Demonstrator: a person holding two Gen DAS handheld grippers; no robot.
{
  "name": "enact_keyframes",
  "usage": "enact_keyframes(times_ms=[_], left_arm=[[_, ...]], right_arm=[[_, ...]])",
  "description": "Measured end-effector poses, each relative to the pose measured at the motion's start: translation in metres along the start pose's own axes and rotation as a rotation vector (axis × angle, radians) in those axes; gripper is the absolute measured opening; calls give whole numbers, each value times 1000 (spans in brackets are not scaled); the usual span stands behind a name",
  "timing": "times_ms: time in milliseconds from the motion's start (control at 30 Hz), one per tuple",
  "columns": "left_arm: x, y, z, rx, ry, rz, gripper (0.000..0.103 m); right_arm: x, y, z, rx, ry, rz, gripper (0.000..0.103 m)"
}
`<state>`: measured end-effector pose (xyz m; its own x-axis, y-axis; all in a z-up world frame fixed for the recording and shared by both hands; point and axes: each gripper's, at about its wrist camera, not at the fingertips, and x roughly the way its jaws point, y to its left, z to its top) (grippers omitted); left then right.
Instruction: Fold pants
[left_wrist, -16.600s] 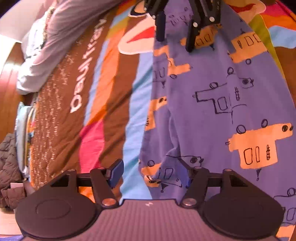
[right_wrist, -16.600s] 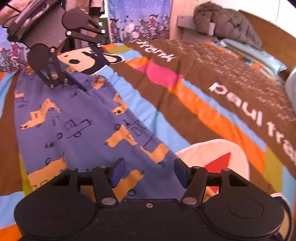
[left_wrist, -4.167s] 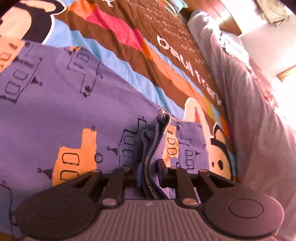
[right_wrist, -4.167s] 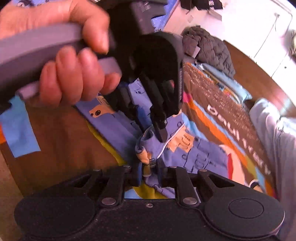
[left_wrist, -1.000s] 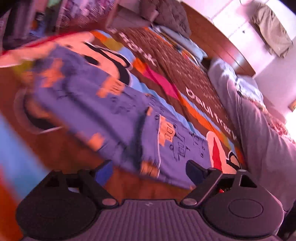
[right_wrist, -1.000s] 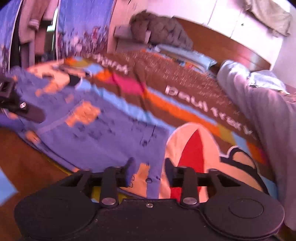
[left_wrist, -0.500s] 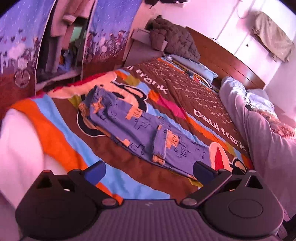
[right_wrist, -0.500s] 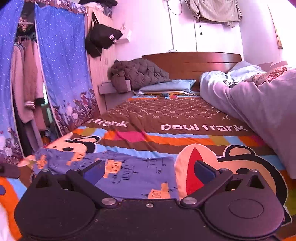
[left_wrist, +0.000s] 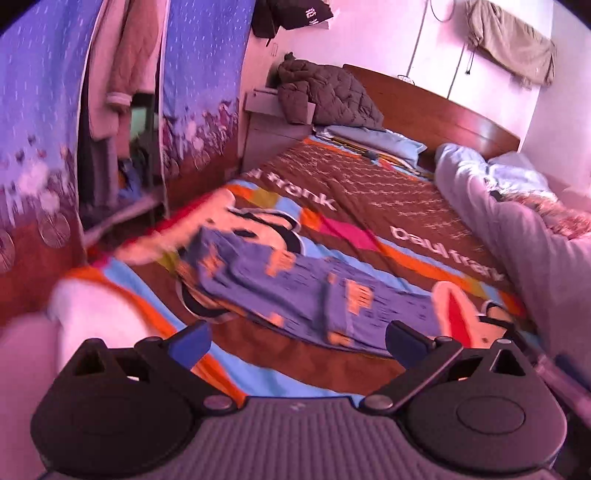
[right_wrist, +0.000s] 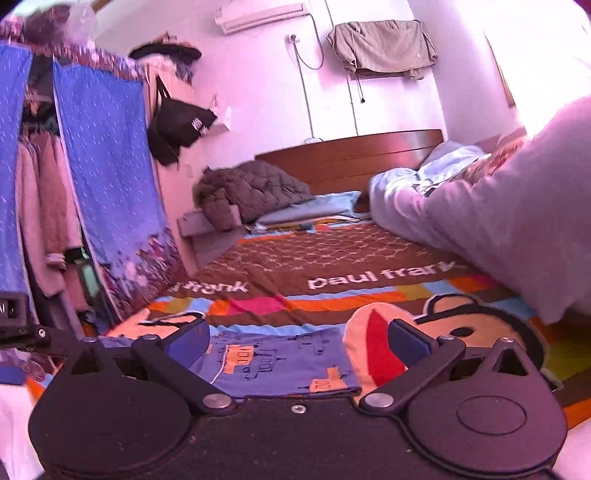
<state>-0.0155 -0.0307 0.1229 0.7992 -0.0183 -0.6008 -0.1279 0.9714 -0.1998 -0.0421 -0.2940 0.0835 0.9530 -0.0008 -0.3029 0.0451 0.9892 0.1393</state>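
My left view shows the whole folded pants (left_wrist: 310, 291) on the bedspread (left_wrist: 369, 206); my right catches one end. Left gripper (left_wrist: 297, 338) and right gripper (right_wrist: 297, 338) gape wide, empty, above them.

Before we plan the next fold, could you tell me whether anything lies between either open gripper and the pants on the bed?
Nothing visible does. The pants lie flat on the striped bedspread, and only bare bedspread separates them from the open left gripper and right gripper. The grey duvet sits off to the side.
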Motion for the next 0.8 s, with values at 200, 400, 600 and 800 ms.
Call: enact_keyframes(times_ms=[200, 400, 600, 800], left_arm=[[9, 33, 40, 79, -45, 45, 103], [44, 97, 53, -31, -31, 89, 103], [95, 171, 49, -258, 24, 39, 103], [152, 197, 59, -376, -15, -35, 103]], right_arm=[[12, 43, 79, -76, 99, 42, 102], [24, 79, 155, -86, 102, 68, 102], [81, 103, 179, 87, 117, 133, 102], [169, 124, 128, -32, 198, 72, 102]])
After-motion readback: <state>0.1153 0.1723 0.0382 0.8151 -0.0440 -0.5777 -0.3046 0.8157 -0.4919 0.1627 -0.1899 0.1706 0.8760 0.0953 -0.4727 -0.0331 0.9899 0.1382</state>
